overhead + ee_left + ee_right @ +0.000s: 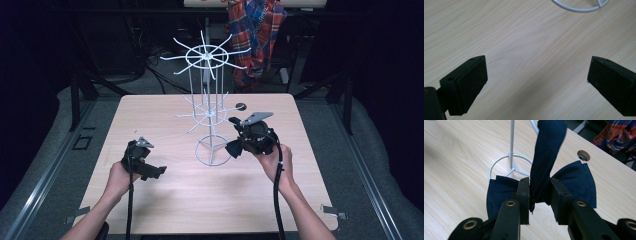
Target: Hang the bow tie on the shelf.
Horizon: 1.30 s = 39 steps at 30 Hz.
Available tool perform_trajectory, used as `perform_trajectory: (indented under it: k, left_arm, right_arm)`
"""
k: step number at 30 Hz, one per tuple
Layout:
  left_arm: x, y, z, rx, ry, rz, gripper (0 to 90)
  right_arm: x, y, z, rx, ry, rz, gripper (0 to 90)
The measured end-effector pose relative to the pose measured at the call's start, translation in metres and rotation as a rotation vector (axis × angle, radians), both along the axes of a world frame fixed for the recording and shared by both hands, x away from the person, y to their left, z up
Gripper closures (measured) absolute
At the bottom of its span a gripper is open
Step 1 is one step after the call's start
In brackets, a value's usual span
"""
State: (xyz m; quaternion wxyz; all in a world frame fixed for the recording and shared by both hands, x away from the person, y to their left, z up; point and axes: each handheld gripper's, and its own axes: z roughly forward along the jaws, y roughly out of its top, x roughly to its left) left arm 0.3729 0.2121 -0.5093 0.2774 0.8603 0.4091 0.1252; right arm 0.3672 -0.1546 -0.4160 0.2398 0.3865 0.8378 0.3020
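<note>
1. Two grippers are at work over the pale wooden table (165, 195): the left gripper (150, 171) sits low near the table's near-left part, and the right gripper (239, 145) is raised beside the white wire rack (206, 95).
2. In the right gripper view the right gripper (539, 195) is clenched on a dark navy bow tie (576, 182). Its jaws pinch the middle of the cloth, with only that thin fabric between the pads.
3. One wing of the bow tie spreads out to the left of the jaws and the other to the right, both fanning beyond the jaw tips. A long navy strap (547, 152) rises straight up from between the jaws toward the top of that view.
4. Just beyond the jaw tips stands the rack's ring base (499, 163) with its thin upright post, slightly left of the jaw line. Whether the strap touches the rack's wires cannot be told.
5. A round hole in the table (584, 155) lies farther off, right of the jaws.
6. In the left gripper view the left gripper (536, 72) is released: its jaws stand wide apart with bare wood between them and nothing gripped.
7. Well ahead of those jaws, a curve of the rack's base ring (579, 9) shows at the top edge.
8. A plaid cloth (257, 35) hangs behind the table's far edge.
</note>
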Motion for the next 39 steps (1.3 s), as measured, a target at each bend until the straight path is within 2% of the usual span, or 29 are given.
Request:
perform_trajectory:
  k: [5, 8, 12, 18, 24, 29, 39]
  left_arm:
    - [0.0, 0.0, 0.0, 0.001, -0.003, 0.0, 3.0]
    - [0.0, 0.001, 0.0, -0.001, 0.0, 0.001, 2.9]
    - [0.0, 0.0, 0.0, -0.001, -0.001, -0.004, 2.9]
    - [-0.001, -0.001, 0.001, -0.002, -0.003, -0.005, 2.9]
    - [0.0, -0.001, 0.0, -0.01, 0.004, -0.012, 2.8]
    - [-0.001, -0.002, 0.0, -0.004, 0.003, -0.016, 2.7]
    - [-0.001, -0.003, 0.0, -0.004, 0.005, -0.019, 2.7]
  right_arm:
    - [0.003, 0.004, -0.002, -0.015, -0.006, -0.002, 71.2]
    - [0.0, 0.005, 0.002, -0.021, -0.043, -0.015, 71.2]
    - [-0.006, 0.004, 0.007, -0.031, -0.07, -0.02, 71.2]
    - [-0.006, 0.008, 0.004, -0.04, -0.059, -0.012, 71.2]
    - [-0.005, 0.017, 0.002, -0.091, -0.09, -0.018, 71.1]
    - [-0.002, 0.021, -0.002, -0.095, -0.079, -0.003, 71.1]
    - [0.009, 0.027, -0.011, -0.064, -0.058, 0.012, 70.9]
